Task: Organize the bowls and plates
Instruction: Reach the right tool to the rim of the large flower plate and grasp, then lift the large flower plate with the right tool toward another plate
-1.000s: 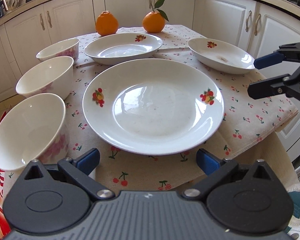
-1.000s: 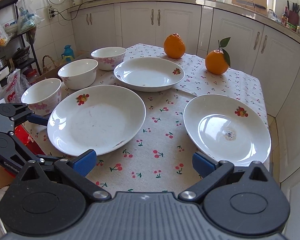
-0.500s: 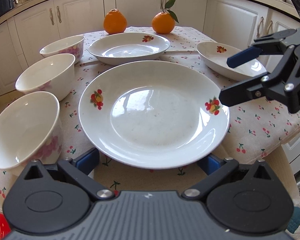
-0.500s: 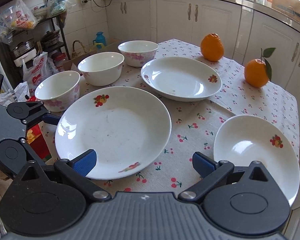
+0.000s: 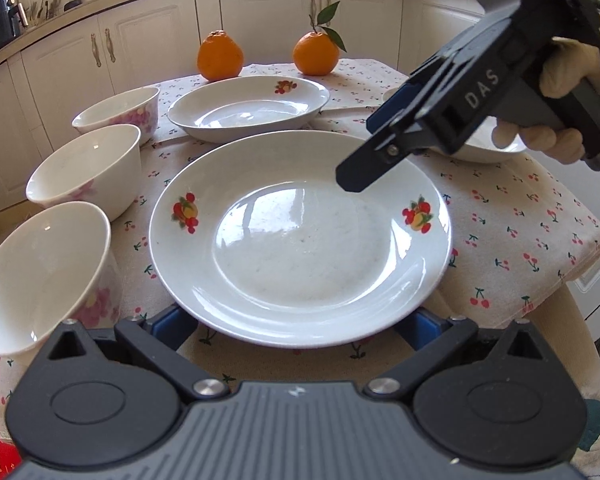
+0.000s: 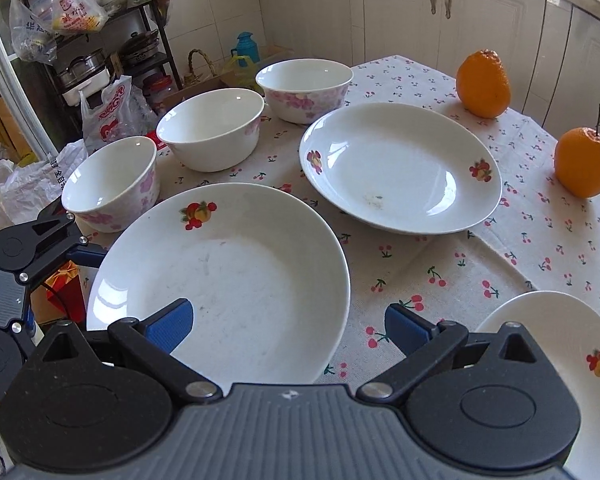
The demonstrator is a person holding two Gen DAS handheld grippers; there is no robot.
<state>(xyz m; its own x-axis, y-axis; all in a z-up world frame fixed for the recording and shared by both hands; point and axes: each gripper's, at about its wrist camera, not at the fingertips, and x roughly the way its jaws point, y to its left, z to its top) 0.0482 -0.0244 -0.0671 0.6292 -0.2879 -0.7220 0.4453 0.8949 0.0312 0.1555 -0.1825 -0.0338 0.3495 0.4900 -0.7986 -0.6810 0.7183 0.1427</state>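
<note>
A kitchen with white cabinet doors runs behind a small bench (image 5: 512,216) covered in a cherry-print cloth. On it stand three bowls in a row down the left side, three plates, and two oranges (image 5: 220,55) at the far edge.

The large plate (image 5: 300,236) lies nearest the front edge of the bench, flat and round, so it has no long axis to line up with; only its rim matters. From the left gripper (image 5: 298,326) that plate lies straight ahead and slightly above the fingertips: its near rim overhangs the two blue pads, which sit wide apart on either side of it, touching nothing that can be made out. The left jaws are spread wide and hold nothing.

The right gripper (image 6: 288,322) hovers over the same plate from its right side, with its left pad above the plate's inner surface and its right pad out over the cloth. Its jaws are likewise wide open and empty. A gloved hand (image 5: 556,92) carries it.

The small plate (image 6: 556,364) lies just to the right of the right gripper, the deep plate (image 6: 400,168) beyond. Judging by position, the left gripper is nearer the large plate's front rim, though its pads stand side by side, not above and below the rim.
</note>
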